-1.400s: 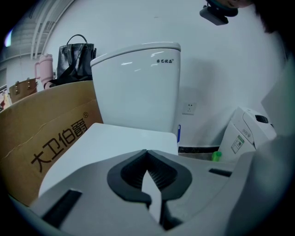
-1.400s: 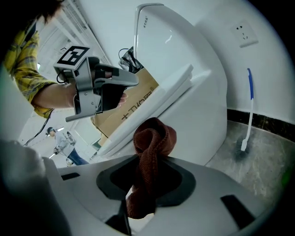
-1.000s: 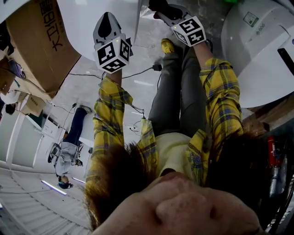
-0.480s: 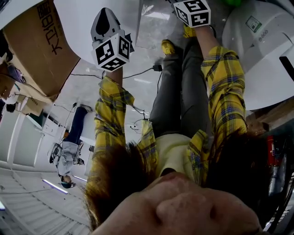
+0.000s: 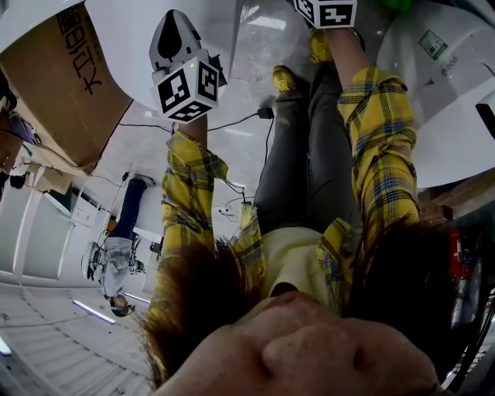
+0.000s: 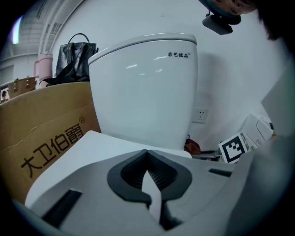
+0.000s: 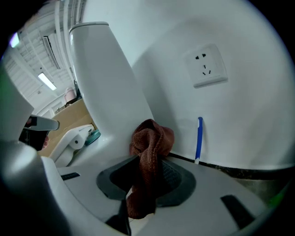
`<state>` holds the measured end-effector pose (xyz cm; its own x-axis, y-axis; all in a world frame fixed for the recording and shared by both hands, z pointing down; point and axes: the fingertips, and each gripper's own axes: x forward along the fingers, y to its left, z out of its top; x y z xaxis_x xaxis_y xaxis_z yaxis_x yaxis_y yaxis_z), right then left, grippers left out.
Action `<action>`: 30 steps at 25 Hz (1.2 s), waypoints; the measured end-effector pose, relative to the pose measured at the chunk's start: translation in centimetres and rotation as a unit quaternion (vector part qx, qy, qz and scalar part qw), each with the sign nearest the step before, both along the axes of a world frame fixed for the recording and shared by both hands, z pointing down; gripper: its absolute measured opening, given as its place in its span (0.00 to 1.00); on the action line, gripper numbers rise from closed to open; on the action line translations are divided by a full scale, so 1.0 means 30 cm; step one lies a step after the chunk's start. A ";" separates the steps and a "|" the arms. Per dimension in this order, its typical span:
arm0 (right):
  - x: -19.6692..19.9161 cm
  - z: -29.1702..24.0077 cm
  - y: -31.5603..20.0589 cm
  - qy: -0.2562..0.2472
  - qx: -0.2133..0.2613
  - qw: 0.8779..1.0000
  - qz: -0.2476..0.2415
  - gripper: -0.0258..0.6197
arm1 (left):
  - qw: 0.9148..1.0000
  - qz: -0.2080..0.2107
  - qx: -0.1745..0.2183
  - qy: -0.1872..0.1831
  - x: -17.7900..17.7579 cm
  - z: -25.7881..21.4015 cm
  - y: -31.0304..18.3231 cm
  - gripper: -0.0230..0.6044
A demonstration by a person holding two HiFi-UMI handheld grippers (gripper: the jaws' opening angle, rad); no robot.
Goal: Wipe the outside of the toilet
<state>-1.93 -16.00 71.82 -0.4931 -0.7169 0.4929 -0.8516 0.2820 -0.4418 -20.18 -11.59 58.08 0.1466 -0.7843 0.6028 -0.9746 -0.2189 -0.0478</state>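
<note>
A white toilet [image 6: 147, 87] stands against the wall, straight ahead of my left gripper [image 6: 147, 159], which is shut and holds nothing. In the right gripper view the same toilet [image 7: 106, 78] rises at the left. My right gripper [image 7: 148, 162] is shut on a reddish-brown cloth [image 7: 151, 140], and the bunched cloth sits close to the toilet's lower side. In the head view the left gripper [image 5: 179, 54] is held out toward the white toilet body [image 5: 131, 35]. Only the right gripper's marker cube [image 5: 329, 11] shows there, at the top edge.
A brown cardboard box [image 6: 41, 133] with a black bag [image 6: 73, 60] on it stands left of the toilet. The wall holds a socket [image 7: 206, 66], with a blue stick [image 7: 199, 138] below it. Another white toilet [image 5: 445, 93] lies at the head view's right, and a cable [image 5: 232, 122] runs across the floor.
My right gripper has moved forward with the cloth, and its cube has slid up to the top edge of the head view. The left gripper has hardly moved.
</note>
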 end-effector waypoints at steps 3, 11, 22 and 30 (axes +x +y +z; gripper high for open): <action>-0.001 0.015 -0.011 -0.008 -0.004 1.000 0.012 0.23 | 1.000 -0.005 0.001 0.002 -0.009 0.005 0.002 0.04; -0.115 0.057 0.053 -0.046 -0.028 0.998 -0.034 0.23 | 1.000 -0.002 -0.002 -0.003 -0.033 0.015 0.017 0.04; -0.246 0.166 0.294 -0.057 -0.083 0.991 -0.090 0.23 | 1.000 0.007 -0.002 -0.005 -0.030 0.023 0.037 0.04; -0.345 0.187 0.439 -0.078 -0.109 0.986 -0.100 0.23 | 1.000 0.012 -0.001 -0.004 -0.052 0.018 0.069 0.04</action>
